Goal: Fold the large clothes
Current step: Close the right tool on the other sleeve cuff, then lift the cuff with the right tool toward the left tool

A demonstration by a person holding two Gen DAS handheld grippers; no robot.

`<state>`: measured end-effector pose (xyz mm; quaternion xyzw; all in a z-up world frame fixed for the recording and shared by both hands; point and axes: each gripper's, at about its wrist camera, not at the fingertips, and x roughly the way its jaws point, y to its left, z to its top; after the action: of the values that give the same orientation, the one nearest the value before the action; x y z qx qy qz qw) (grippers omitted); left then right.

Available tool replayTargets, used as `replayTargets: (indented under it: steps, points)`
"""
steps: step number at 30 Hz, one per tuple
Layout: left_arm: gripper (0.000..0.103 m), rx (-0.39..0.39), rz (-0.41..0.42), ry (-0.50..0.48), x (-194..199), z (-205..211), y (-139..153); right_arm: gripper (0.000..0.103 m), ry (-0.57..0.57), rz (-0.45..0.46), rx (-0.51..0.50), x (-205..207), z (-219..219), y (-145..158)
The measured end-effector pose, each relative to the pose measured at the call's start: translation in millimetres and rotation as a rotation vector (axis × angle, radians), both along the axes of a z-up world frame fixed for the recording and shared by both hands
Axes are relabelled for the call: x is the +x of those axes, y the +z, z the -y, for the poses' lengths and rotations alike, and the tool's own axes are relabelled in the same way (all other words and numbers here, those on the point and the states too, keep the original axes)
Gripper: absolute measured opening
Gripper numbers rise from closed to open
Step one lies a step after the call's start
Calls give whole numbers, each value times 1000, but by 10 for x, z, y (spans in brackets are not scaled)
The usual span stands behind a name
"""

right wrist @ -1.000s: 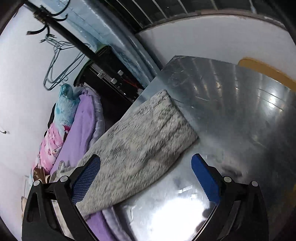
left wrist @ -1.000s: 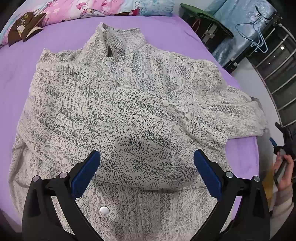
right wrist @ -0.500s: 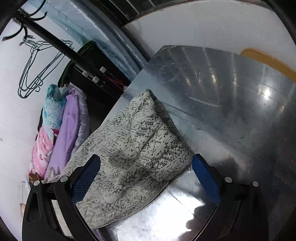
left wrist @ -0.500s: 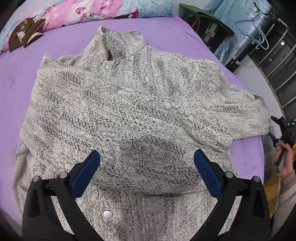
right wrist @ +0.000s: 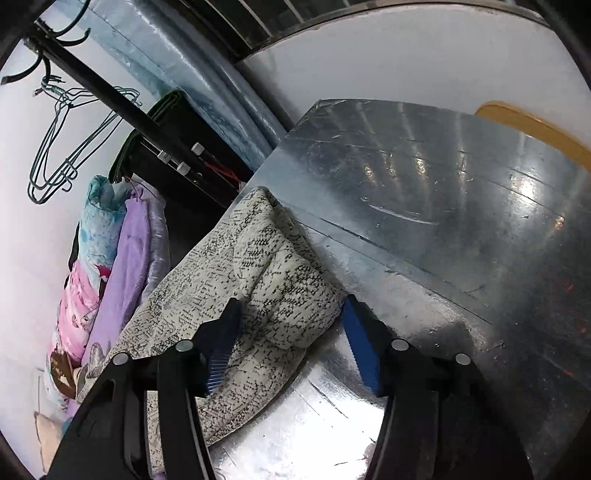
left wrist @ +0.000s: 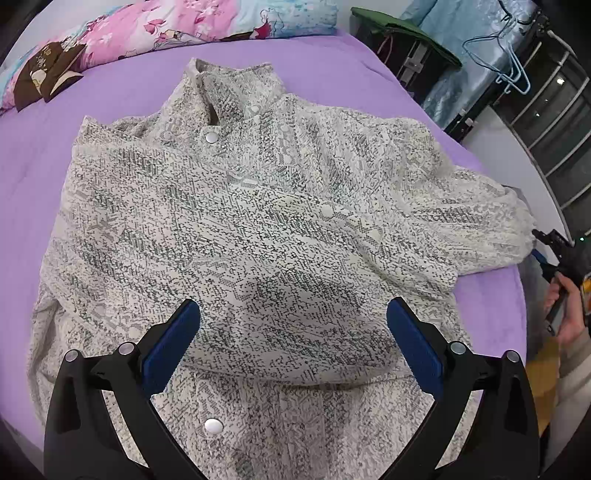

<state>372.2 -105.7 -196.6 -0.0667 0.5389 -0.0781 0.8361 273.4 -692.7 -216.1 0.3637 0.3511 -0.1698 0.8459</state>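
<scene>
A white-and-grey speckled jacket (left wrist: 258,236) with snap buttons lies front up on the purple bed (left wrist: 332,74), one sleeve folded across its chest. My left gripper (left wrist: 291,332) hovers open and empty above its lower half. The other sleeve (left wrist: 491,229) hangs over the bed's right edge; its cuff (right wrist: 280,280) lies on a shiny metal surface (right wrist: 443,221). My right gripper (right wrist: 291,328) has its jaws around that cuff, partly closed, the blue pads (right wrist: 360,343) close to the fabric. It also shows in the left wrist view (left wrist: 554,251).
Floral pillows (left wrist: 166,26) lie at the bed's head. A dark stand (left wrist: 406,48) and wire hangers (left wrist: 506,55) are at the right. A rack with hangers (right wrist: 74,140) and blue curtain (right wrist: 184,74) stand beyond the metal surface.
My right gripper moved onto the sleeve cuff and its jaws narrowed around it. My left gripper stayed open and drifted slightly over the jacket.
</scene>
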Motion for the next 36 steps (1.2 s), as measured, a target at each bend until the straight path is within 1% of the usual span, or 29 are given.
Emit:
replayTargets:
  steps: [3,5,7,9,11,17,24,27,33,36]
  points:
    - [97,1,5,-2,-15,-36,33,44,-5,17,36,-33,22,-19]
    - [97,-2,8,6,-28,-81,59,32,2,44,40,-76,2,10]
    - [97,-8,10,15,-46,-137,86,24,13,70,19,-114,-52,99]
    - [97,-13,11,18,-56,-193,108,23,33,85,-29,-135,-137,217]
    - [97,-19,9,24,-68,-237,129,23,49,102,-55,-159,-220,338]
    - [97,-36,14,20,-164,-298,216,20,57,154,-70,-265,-364,580]
    - [97,-65,36,33,-317,-436,370,20,95,194,-124,-361,-594,891]
    - [97,-73,43,37,-369,-518,444,19,121,211,-167,-397,-735,1057]
    - [97,-113,56,49,-470,-687,590,19,216,260,-292,-455,-1270,1458]
    - [97,-147,53,50,-521,-750,650,19,280,289,-356,-495,-1651,1654]
